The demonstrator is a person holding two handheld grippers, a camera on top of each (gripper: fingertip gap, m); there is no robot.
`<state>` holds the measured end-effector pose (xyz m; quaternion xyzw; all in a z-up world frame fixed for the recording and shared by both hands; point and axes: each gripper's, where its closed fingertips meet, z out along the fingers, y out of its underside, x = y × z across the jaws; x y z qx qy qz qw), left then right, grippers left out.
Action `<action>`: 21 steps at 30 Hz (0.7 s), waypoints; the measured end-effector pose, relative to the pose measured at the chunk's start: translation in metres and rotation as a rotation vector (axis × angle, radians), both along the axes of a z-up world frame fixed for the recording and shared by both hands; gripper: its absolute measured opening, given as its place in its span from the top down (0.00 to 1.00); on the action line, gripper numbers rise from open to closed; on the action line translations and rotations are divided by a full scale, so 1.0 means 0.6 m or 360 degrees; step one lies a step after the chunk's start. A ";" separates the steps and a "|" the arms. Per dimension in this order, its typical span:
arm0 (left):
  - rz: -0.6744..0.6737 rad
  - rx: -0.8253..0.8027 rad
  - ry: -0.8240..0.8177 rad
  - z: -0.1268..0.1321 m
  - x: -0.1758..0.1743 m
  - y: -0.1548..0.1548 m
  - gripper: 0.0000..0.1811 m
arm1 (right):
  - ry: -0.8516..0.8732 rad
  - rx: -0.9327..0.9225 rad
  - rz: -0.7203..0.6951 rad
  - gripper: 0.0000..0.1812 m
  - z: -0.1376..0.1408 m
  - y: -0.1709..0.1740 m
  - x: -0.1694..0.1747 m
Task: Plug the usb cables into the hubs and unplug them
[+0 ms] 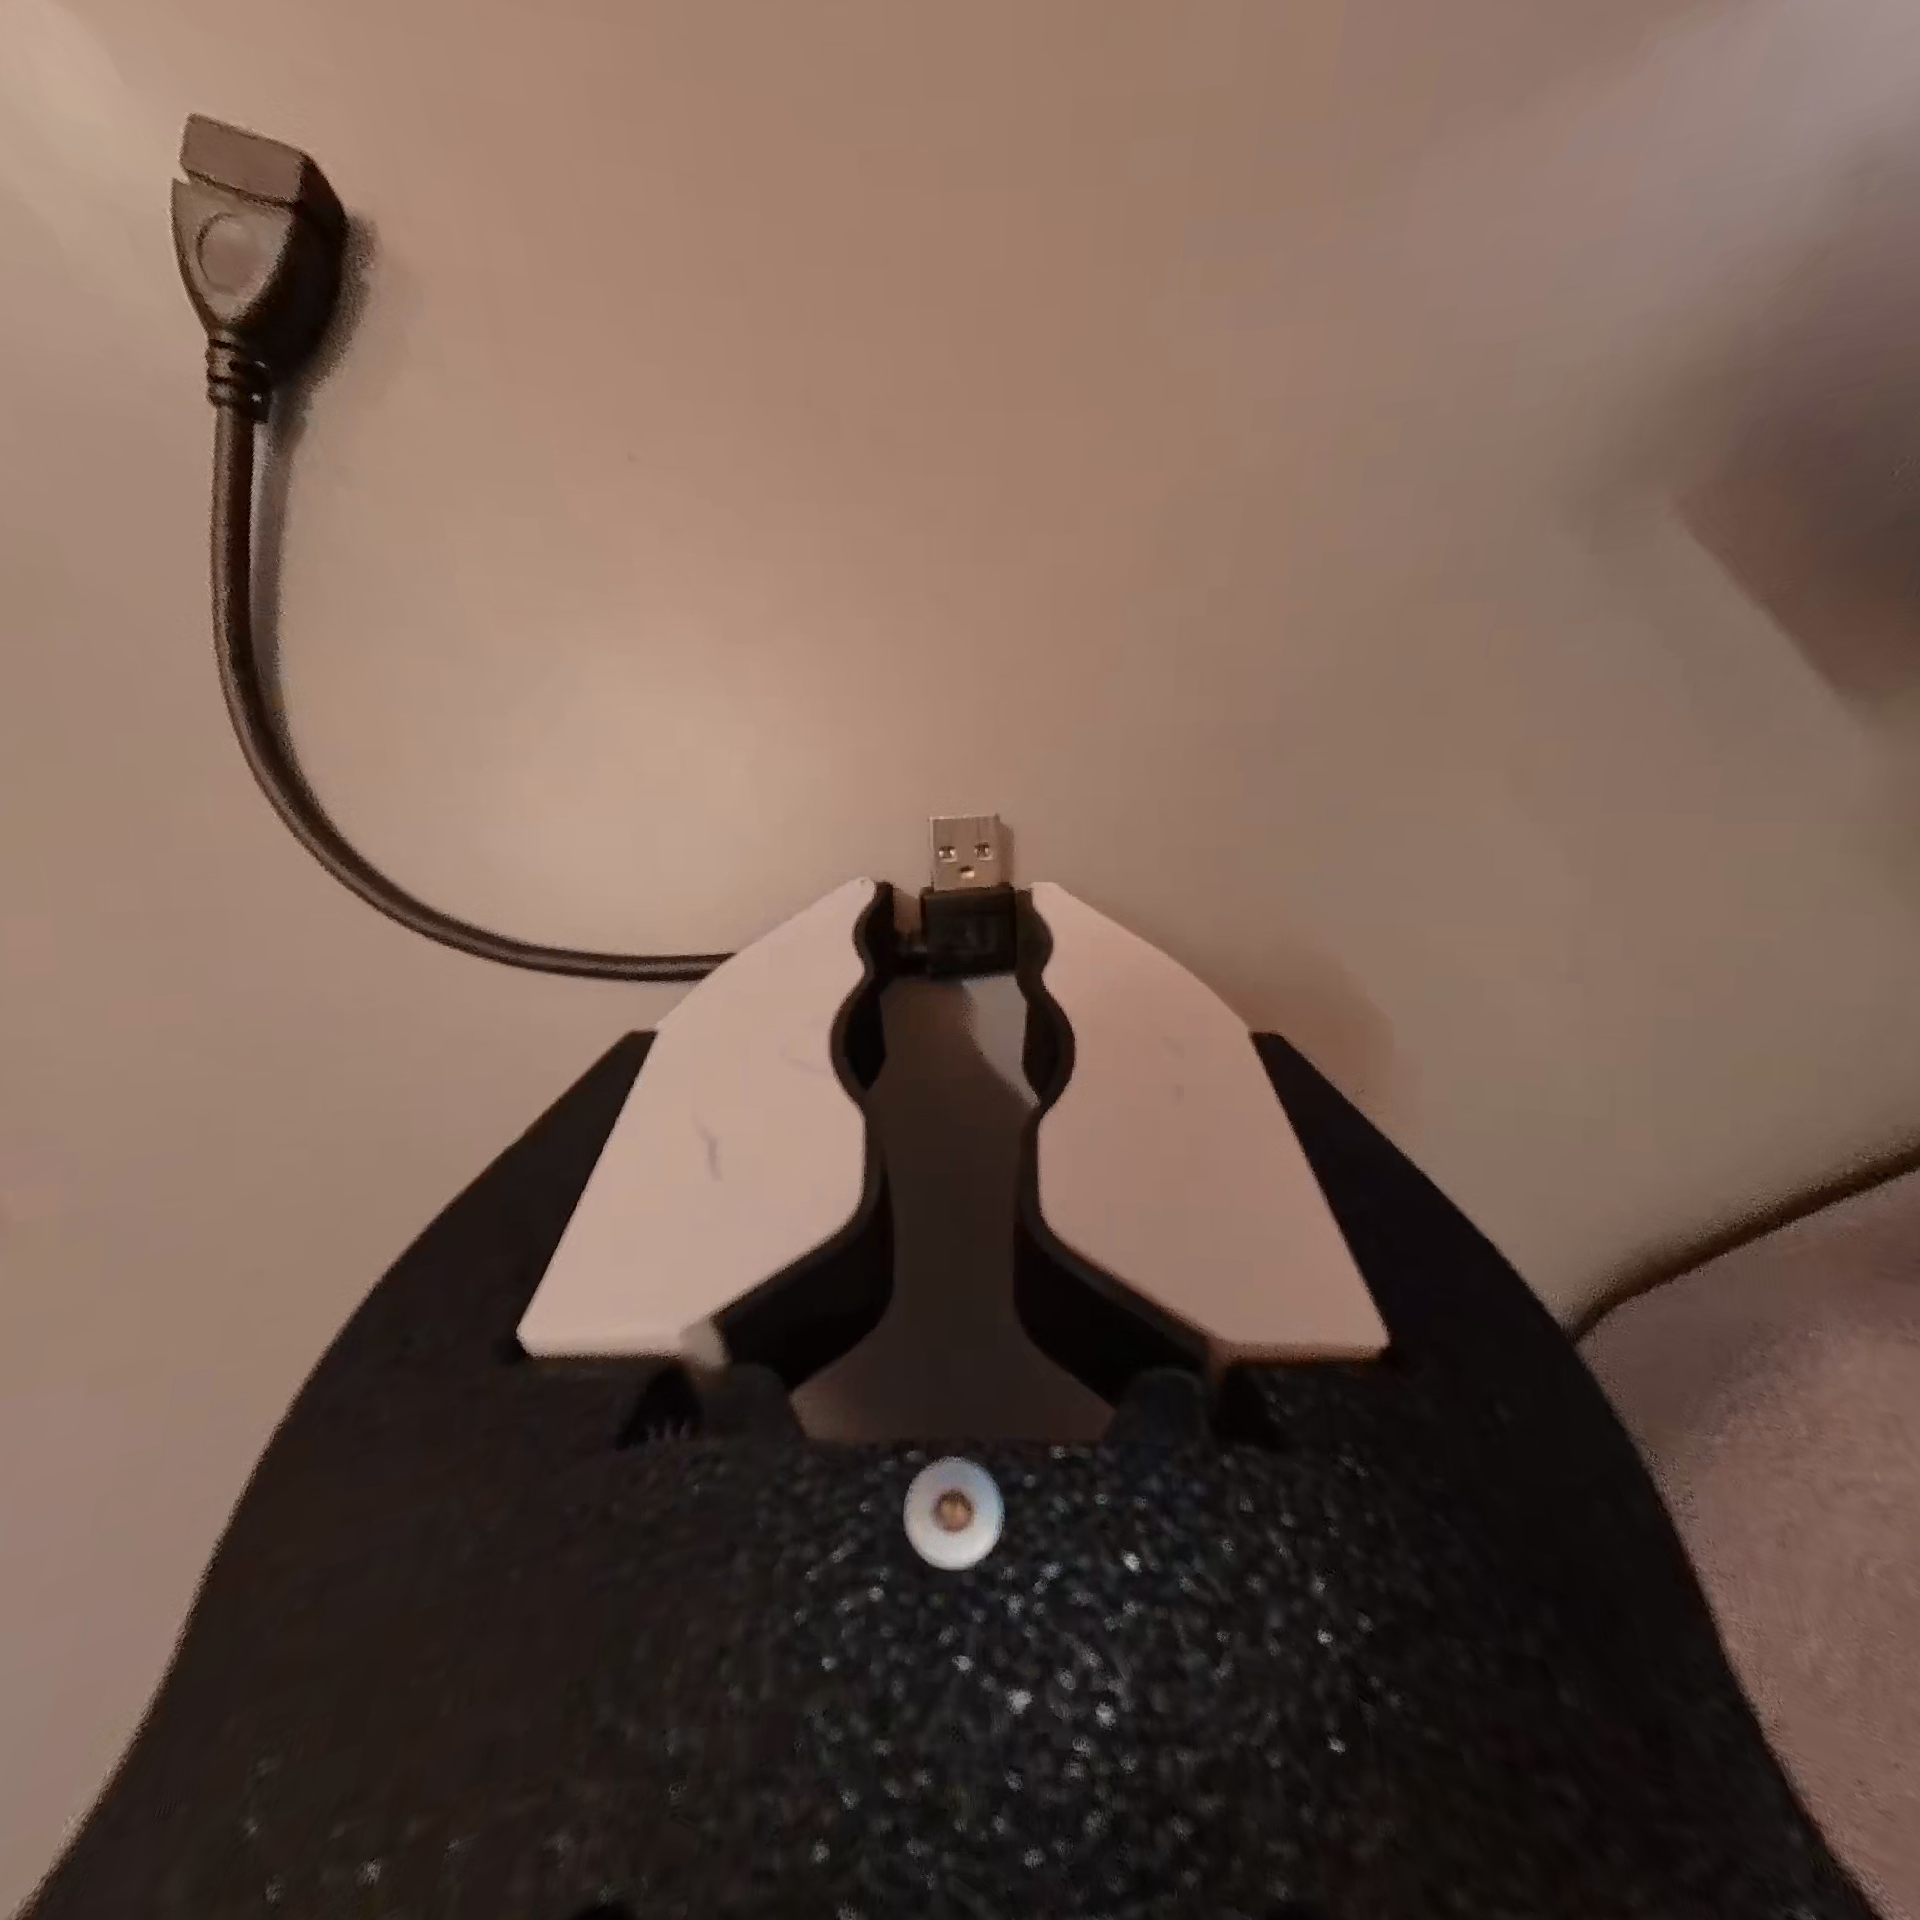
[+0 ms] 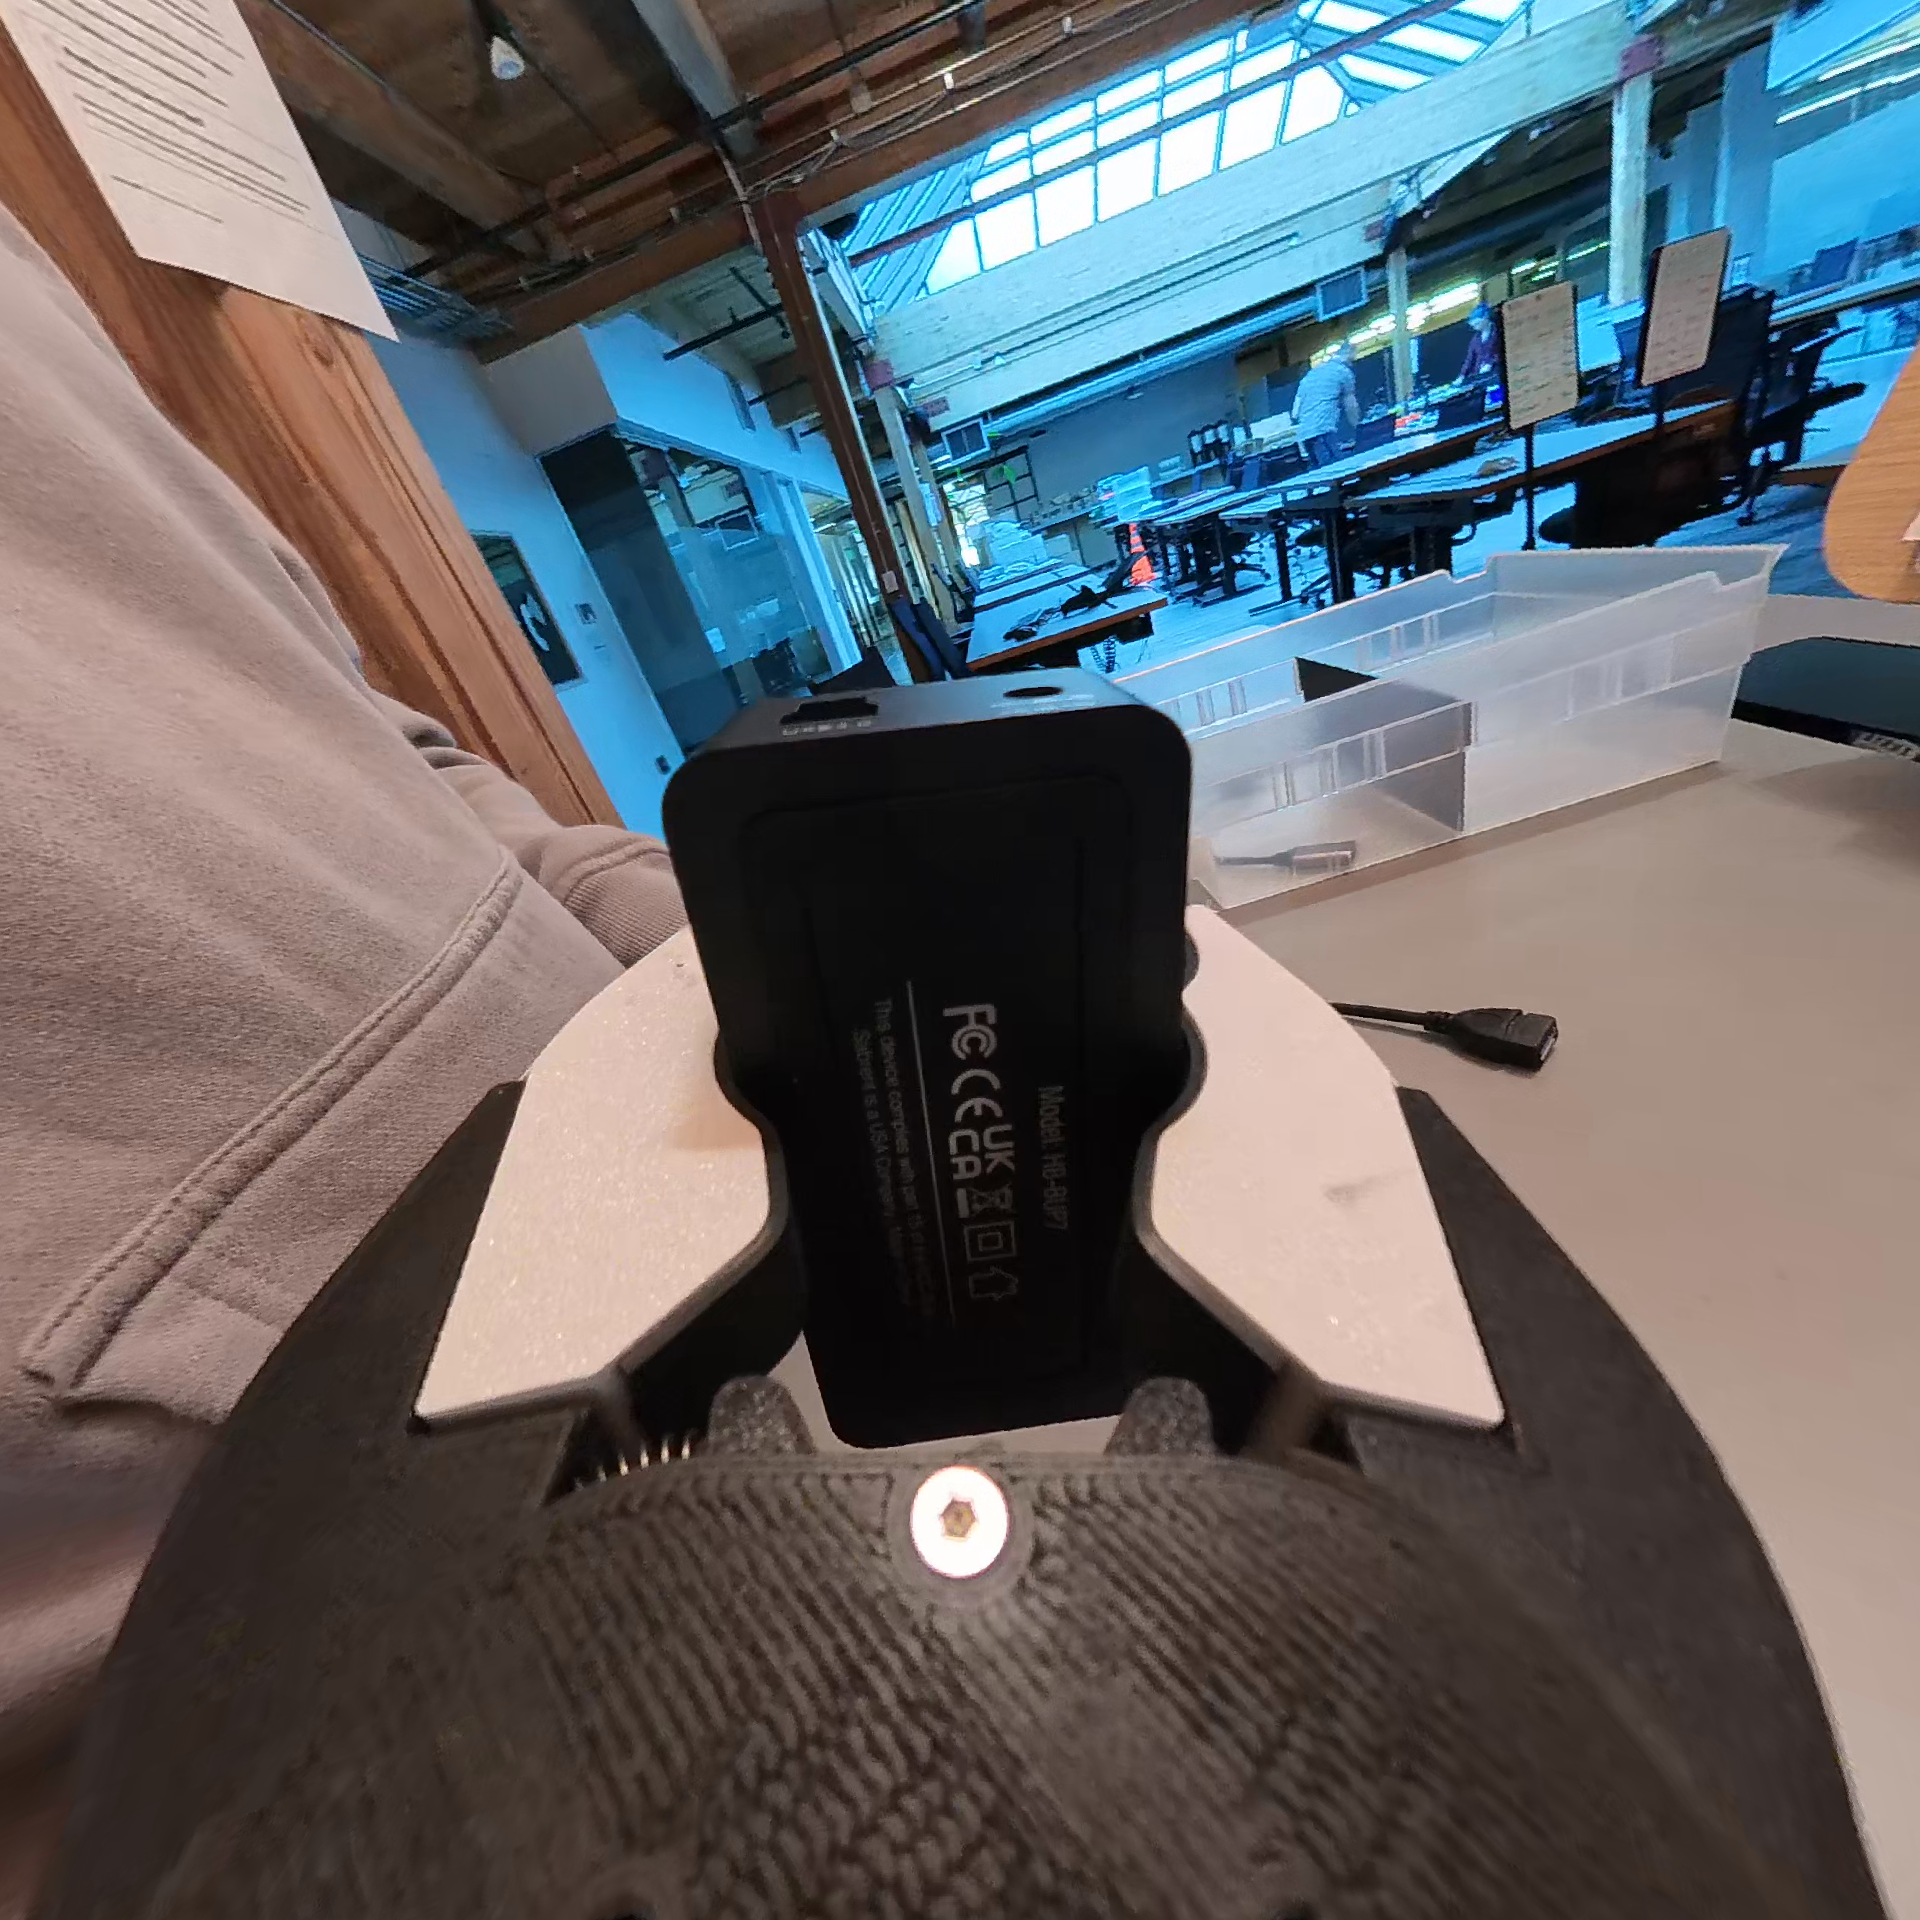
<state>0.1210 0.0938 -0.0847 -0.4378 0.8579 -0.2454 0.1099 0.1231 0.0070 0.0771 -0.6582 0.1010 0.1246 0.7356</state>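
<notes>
So we've got the USB cable [image 1: 244, 634] pinched by its black plug body [image 1: 961, 933] right at the tips of the left gripper [image 1: 961, 914], both white fingers [image 1: 727, 1122] pressed in on it. The metal plug end [image 1: 968, 854] sticks straight out past the fingertips, long axis running forward along the fingers, away from the camera. The rest of the cable loops out to the left and curves up across a plain beige tabletop [image 1: 1143, 416], ending in a black female socket [image 1: 244, 223] that points away from us, toward the upper left.

Over on the right side we see the right gripper [image 2: 956, 997] clamped on a black hub [image 2: 935, 997], its fingers [image 2: 623, 1143] squeezing the two long sides. The hub's long axis lines up with the fingers too, its labelled flat face turned toward the camera and its far short end, with a couple of ports on it, pointing forward and up toward the room.

A grey sleeve [image 2: 208, 831] fills the left of that view. On the grey table [image 2: 1662, 1143] to the right lies another black cable end with a socket [image 2: 1501, 1037], and behind it a clear plastic divided bin [image 2: 1507, 707]. Beyond that we're looking into a big open workshop with long desks [image 2: 1351, 488], skylights [image 2: 1091, 177], a wooden post [image 2: 343, 468] with a paper sheet [image 2: 197, 135] pinned on it, and a person [image 2: 1325, 400] standing far back
</notes>
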 end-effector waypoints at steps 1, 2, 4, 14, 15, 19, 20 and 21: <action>-0.0023 0.0008 -0.0027 0.000 0.000 0.000 0.91 | 0.0004 0.0005 0.0009 0.59 0.000 0.000 0.001; -0.0048 0.0011 -0.0048 -0.001 0.000 0.000 0.91 | 0.0005 0.0011 0.0014 0.59 0.000 0.000 0.002; -0.0121 0.0018 -0.0090 -0.001 0.000 -0.001 0.91 | 0.0011 0.0012 0.0029 0.59 -0.003 0.002 0.005; -0.0625 -0.0119 -0.0128 0.048 -0.008 -0.008 0.91 | 0.0007 -0.0041 0.0119 0.59 -0.017 0.017 -0.003; -0.0710 -0.0114 -0.0082 0.065 -0.012 -0.007 0.91 | 0.0009 -0.0038 0.0135 0.60 -0.016 0.018 -0.007; -0.1012 -0.0157 0.0069 0.163 -0.030 -0.029 0.91 | 0.0050 0.0017 0.0131 0.60 -0.010 0.024 -0.009; -0.1068 -0.0131 0.0094 0.184 -0.032 -0.036 0.91 | 0.0061 0.0029 0.0107 0.60 -0.008 0.028 -0.007; -0.1104 -0.0100 0.0115 0.201 -0.033 -0.043 0.91 | 0.0055 0.0058 0.0102 0.60 -0.003 0.031 -0.009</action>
